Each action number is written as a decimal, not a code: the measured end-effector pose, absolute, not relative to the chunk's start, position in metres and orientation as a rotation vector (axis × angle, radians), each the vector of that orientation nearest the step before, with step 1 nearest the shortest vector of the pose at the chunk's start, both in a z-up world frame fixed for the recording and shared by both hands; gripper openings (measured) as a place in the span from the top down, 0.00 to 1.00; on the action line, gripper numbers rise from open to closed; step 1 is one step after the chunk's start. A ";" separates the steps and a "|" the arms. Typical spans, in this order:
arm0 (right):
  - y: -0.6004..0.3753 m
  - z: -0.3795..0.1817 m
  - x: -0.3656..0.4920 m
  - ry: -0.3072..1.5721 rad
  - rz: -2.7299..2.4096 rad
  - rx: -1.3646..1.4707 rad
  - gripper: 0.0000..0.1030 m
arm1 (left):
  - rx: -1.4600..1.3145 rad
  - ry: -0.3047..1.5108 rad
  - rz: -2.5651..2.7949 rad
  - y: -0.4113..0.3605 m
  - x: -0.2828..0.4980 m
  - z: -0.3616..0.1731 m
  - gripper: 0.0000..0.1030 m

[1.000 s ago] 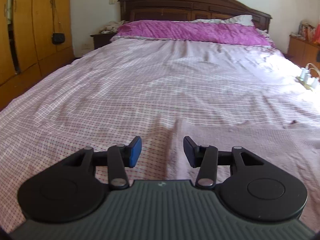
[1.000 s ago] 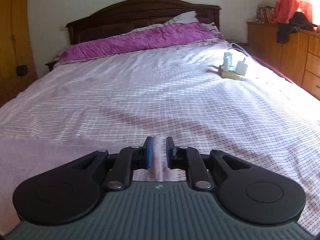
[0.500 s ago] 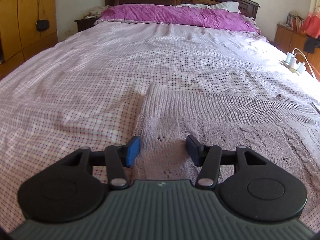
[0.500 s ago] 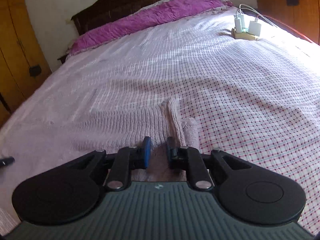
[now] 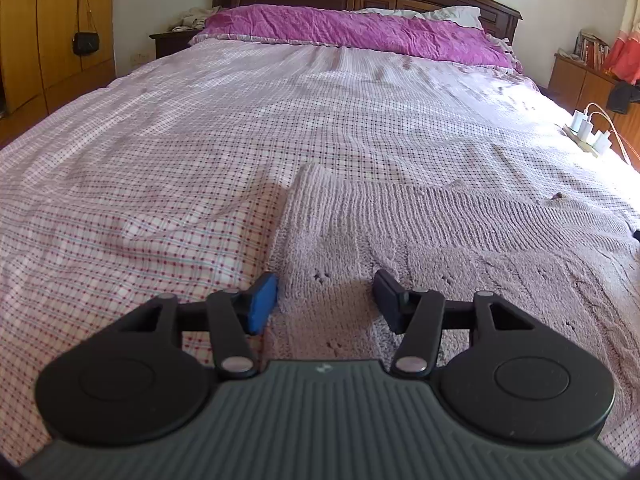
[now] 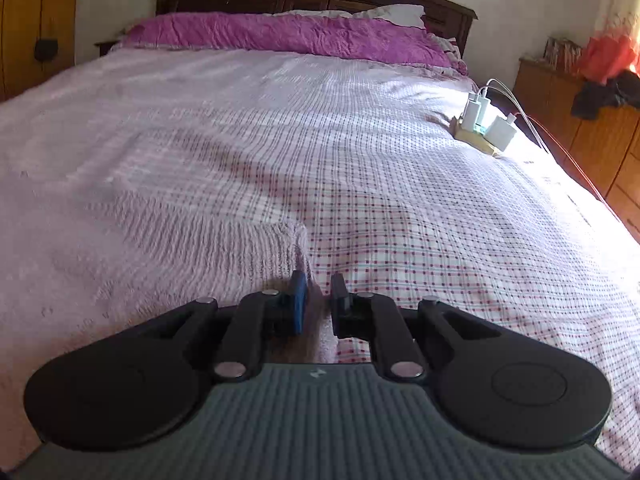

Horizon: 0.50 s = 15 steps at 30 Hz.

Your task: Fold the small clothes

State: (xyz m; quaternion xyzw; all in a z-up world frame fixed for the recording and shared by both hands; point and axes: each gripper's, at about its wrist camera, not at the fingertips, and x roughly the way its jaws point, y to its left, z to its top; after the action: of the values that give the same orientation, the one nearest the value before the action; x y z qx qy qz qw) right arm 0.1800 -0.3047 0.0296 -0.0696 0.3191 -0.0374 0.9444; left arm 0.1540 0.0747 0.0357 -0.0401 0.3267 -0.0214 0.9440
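Observation:
A lilac knitted garment [image 5: 440,232] lies spread flat on the checked bedsheet [image 5: 160,160]. My left gripper [image 5: 326,294] is open and low over the garment's near left edge, with knit showing between its fingers. In the right wrist view the same garment [image 6: 180,240] fills the left half, and its right edge runs straight into my right gripper [image 6: 319,300]. That gripper's jaws stand nearly together with a strip of the knit edge pinched between them.
A power strip with white chargers [image 6: 486,124] and cables sits on the bed's right side. A purple quilt [image 5: 352,28] lies by the dark headboard. A wooden wardrobe [image 5: 40,20] stands left, a dresser [image 6: 592,120] right.
Both grippers have dropped toward the bed and tilted down. The garment, bunched a second ago, now lies spread flat. The left jaws stay apart and the right jaws stay close together.

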 end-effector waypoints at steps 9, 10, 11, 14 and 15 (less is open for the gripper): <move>-0.321 0.056 0.150 0.620 -0.065 0.084 0.54 | -0.074 0.690 -0.021 0.075 0.133 0.062 0.45; -0.324 0.060 0.142 0.613 -0.058 0.127 0.48 | -0.068 0.689 -0.021 0.075 0.128 0.065 0.45; -0.327 0.063 0.134 0.604 -0.048 0.166 0.40 | -0.061 0.687 -0.021 0.075 0.123 0.068 0.45; -0.333 0.071 0.106 0.595 -0.015 0.266 0.35 | -0.050 0.699 -0.008 0.076 0.109 0.074 0.45; -0.335 0.072 0.096 0.595 -0.008 0.300 0.32 | -0.053 0.709 0.000 0.077 0.104 0.076 0.45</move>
State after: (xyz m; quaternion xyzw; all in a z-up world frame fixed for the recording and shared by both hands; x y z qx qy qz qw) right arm 0.0963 -0.3350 0.0725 0.1470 0.2921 -0.0040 0.9450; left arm 0.1042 0.0770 0.0756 -0.0260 0.3472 0.0000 0.9374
